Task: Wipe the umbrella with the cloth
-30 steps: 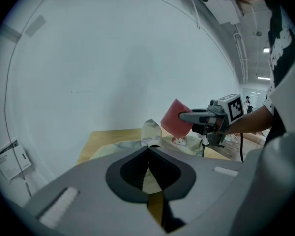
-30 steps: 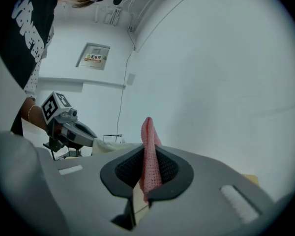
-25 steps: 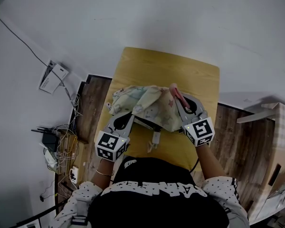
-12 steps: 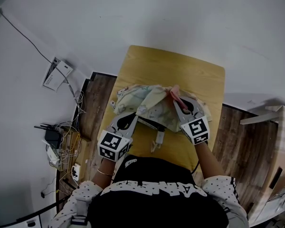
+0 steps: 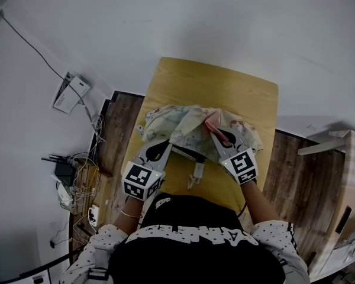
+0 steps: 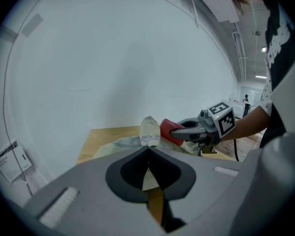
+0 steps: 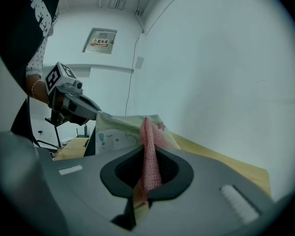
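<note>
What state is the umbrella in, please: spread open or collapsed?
Collapsed: the umbrella lies as loose, crumpled fabric on the table, canopy not stretched.

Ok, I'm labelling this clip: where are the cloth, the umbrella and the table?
cloth [image 7: 148, 151]: right gripper view, the upright pink fold.
umbrella [image 5: 183, 132]: head view, its patterned canopy.
table [image 5: 219, 81]: head view, bare far end.

Wooden table [image 5: 225, 84], floor cables [image 5: 83, 185], white box [image 5: 71, 92]
</note>
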The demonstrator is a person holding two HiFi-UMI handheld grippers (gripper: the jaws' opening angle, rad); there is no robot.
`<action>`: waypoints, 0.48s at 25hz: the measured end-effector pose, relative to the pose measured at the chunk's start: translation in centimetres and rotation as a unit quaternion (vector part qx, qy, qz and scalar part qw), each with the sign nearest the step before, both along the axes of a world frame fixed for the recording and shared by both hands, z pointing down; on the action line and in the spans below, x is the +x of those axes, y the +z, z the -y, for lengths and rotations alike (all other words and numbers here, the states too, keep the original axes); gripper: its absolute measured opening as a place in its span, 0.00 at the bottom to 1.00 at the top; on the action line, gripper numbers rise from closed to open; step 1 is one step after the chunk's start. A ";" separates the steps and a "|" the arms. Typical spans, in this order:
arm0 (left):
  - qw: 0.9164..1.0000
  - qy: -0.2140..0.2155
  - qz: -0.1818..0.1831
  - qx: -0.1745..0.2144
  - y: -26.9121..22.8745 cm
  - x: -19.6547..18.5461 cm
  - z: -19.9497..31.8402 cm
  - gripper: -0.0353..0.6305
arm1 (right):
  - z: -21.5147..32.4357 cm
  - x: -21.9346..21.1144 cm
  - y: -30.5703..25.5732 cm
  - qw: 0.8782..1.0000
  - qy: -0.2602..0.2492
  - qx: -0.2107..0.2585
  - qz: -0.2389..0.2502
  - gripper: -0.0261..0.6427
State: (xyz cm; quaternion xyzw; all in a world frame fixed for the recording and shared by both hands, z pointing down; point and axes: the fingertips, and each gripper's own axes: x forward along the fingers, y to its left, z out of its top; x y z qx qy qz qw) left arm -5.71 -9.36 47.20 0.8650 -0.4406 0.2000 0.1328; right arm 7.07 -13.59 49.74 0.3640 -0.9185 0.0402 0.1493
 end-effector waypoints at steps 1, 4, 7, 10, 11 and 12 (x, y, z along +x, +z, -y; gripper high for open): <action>1.000 0.000 0.000 0.001 0.0 0.0 0.0 0.06 | -0.2 -0.2 0.0 1.000 -0.002 0.000 0.000 0.09; 1.000 0.000 0.001 0.001 -0.1 -0.2 -0.2 0.06 | -0.9 -0.6 0.1 1.000 -0.011 -0.001 -0.001 0.09; 1.000 0.000 0.002 0.001 -0.1 -0.2 -0.3 0.06 | -1.6 -0.7 0.2 1.000 -0.015 -0.005 -0.001 0.09; 1.000 0.000 0.001 0.002 0.0 -0.2 -0.3 0.06 | -2.1 -0.7 0.3 1.000 -0.017 -0.007 0.000 0.09; 1.000 0.000 0.001 0.003 0.0 -0.2 -0.2 0.06 | -2.3 -0.8 0.3 1.000 -0.018 -0.007 0.000 0.09; 1.000 -0.001 0.000 0.003 0.0 -0.2 -0.2 0.06 | -2.5 -0.8 0.4 1.000 -0.019 -0.008 -0.001 0.09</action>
